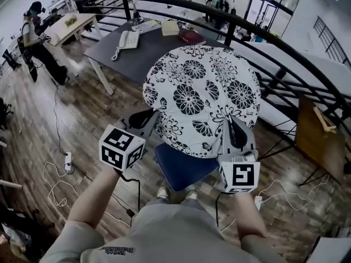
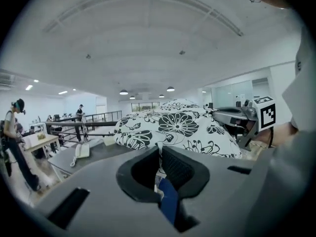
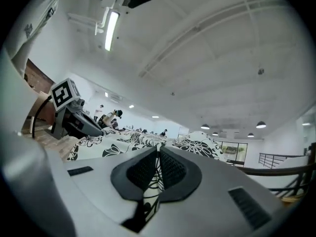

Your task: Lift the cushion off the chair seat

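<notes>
A round white cushion with black flowers hangs tilted in the air above the blue chair seat. My left gripper is shut on its near left edge. My right gripper is shut on its near right edge. In the left gripper view the cushion bulges beyond my left gripper, whose jaws pinch the patterned fabric and a blue strip; the right gripper shows at the far side. In the right gripper view the fabric runs into my right gripper, with the left gripper beyond.
Behind the cushion stands a grey table bearing a telephone. A black railing curves round the back and right. A wooden board leans at the right. Cables lie on the floor at the left, where a person stands far off.
</notes>
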Tool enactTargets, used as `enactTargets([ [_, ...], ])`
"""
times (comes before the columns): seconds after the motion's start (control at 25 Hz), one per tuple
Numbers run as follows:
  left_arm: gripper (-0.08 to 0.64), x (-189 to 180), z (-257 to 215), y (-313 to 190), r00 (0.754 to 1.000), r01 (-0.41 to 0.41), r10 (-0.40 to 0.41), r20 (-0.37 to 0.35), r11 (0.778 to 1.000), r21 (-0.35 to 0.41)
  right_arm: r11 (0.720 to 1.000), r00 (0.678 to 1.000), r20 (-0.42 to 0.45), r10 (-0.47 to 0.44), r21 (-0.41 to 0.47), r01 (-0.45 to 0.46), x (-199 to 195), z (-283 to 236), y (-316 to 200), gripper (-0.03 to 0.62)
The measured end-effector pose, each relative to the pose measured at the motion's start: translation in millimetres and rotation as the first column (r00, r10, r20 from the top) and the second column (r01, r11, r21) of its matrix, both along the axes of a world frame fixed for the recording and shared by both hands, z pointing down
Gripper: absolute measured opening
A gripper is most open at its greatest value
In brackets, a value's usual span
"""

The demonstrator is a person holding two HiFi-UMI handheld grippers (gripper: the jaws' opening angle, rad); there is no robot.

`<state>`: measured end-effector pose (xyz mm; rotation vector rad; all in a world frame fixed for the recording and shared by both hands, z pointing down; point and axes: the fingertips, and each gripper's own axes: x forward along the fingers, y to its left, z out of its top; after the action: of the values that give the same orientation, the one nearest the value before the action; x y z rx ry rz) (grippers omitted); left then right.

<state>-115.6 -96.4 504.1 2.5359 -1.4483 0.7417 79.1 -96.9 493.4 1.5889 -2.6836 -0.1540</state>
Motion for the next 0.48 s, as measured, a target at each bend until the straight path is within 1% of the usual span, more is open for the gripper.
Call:
enactTargets([
  [0.04,0.022,-2,7,7,1.000,0.029,-0.029,-0.002,0.998,-0.061,0.997,0.999,0.021,-0.030,-0.072,0.032,-3,9,4,0.003],
  [0.08,0.021,-4,15,16,0.998,0.060,-0.061,0.000,0.989,-0.136,0.986,0.997,0.043,-0.060,-0.155,0.066,-5,19,8,0.003],
  [0.12,0.023,-5,21,18,0.996,0.084,-0.085,0.002,0.978,-0.191,0.972,0.995,0.065,-0.078,-0.219,0.091,-7,26,7,0.003],
  [0.16,0.021,-4,23,12,0.995,0.095,-0.097,0.000,0.973,-0.210,0.963,0.993,0.087,-0.081,-0.248,0.101,-7,28,0,0.003],
  [0.2,0.023,-2,23,2,0.995,0.095,-0.098,-0.004,0.976,-0.197,0.963,0.991,0.107,-0.076,-0.249,0.101,-6,27,-10,0.003],
  [0.24,0.022,-1,21,-5,0.996,0.088,-0.090,-0.007,0.983,-0.164,0.968,0.991,0.116,-0.074,-0.229,0.099,-5,25,-16,0.003],
  [0.32,0.023,3,16,-8,0.998,0.062,-0.061,0.010,0.996,-0.067,0.978,0.988,0.129,-0.081,-0.179,0.103,-3,21,-17,0.003],
  [0.36,0.023,5,12,-8,0.998,0.047,-0.047,0.029,0.999,-0.011,0.981,0.986,0.146,-0.084,-0.163,0.108,-2,20,-16,0.003],
  [0.44,0.023,9,8,-9,0.998,0.018,-0.022,0.052,0.997,0.079,0.982,0.982,0.171,-0.085,-0.154,0.112,-2,21,-15,0.003],
  [0.48,0.023,11,7,-10,0.999,0.013,-0.017,0.044,0.995,0.098,0.981,0.981,0.175,-0.082,-0.160,0.110,-2,22,-15,0.003],
])
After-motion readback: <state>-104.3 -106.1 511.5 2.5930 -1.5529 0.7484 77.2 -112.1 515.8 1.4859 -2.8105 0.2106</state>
